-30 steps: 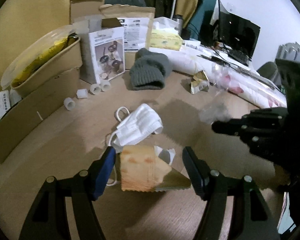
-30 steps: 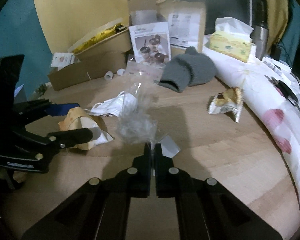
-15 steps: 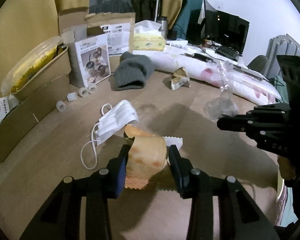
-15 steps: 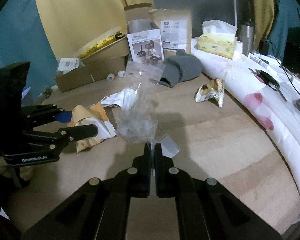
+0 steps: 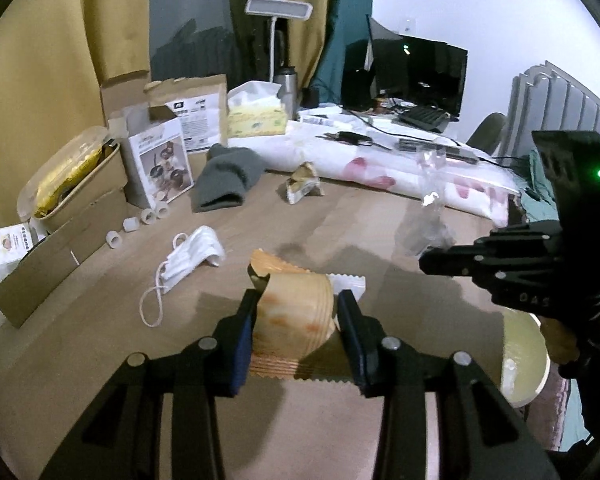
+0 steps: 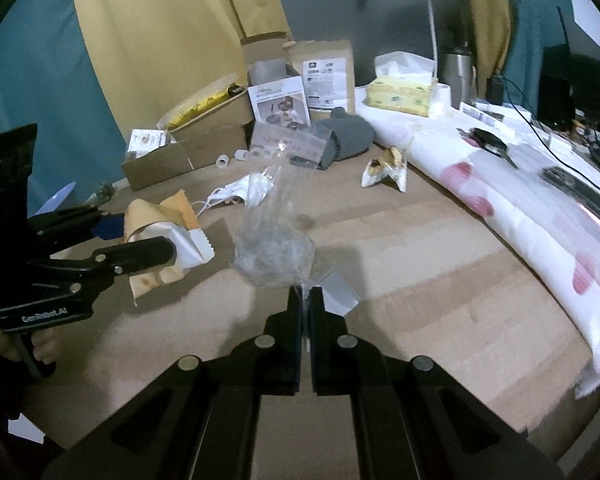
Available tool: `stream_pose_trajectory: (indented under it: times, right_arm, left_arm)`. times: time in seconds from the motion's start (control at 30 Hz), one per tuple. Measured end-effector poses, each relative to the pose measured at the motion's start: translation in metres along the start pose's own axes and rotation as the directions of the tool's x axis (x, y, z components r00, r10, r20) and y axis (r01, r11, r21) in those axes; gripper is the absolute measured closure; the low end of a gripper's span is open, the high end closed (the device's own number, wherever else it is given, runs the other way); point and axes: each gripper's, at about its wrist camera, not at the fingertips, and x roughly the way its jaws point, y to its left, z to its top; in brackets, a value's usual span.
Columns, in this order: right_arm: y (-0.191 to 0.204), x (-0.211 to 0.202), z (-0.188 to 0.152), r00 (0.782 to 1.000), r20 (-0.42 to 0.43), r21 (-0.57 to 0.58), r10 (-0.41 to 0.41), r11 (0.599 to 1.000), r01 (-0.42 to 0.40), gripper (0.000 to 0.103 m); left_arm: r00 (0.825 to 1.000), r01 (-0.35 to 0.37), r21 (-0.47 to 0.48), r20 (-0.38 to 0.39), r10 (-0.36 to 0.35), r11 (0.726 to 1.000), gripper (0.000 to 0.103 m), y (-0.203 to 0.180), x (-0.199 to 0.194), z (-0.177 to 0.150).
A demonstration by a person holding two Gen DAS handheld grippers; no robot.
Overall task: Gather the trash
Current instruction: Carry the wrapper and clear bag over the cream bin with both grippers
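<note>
Both hands are full: the left gripper [image 5: 296,320] jaws clamp the orange wrapper [image 5: 294,320], the right gripper [image 6: 306,300] pinches the clear bag [image 6: 274,256], while the crumpled snack wrapper [image 6: 384,170] lies ahead on the surface [image 6: 420,280], nearer the right.

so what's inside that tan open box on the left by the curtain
A crinkled yellow packet lies inside the tan open box, under a clear plastic lid. Whatever lies beneath the packet is hidden by the box wall.

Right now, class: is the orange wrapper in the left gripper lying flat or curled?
Curled. The orange wrapper bows into an arch between the left gripper's pads, which press its two sides, its serrated edge hanging below.
</note>
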Motion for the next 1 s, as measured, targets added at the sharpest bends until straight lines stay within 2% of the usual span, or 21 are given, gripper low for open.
stream_pose_trajectory:
  times: [0.63, 1.0]
  right_arm:
    - [-0.032, -0.073, -0.072, 0.998, 0.027, 0.065, -0.063, 0.996, 0.061, 0.100]
    - [-0.059, -0.109, -0.125, 0.995, 0.032, 0.111, -0.094, 0.990, 0.090, 0.100]
  left_arm:
    - [0.997, 0.069, 0.052, 0.016, -0.070, 0.996, 0.064, -0.079, -0.024, -0.025]
    - [0.994, 0.096, 0.077, 0.040, -0.100, 0.992, 0.064, -0.132, -0.031, -0.039]
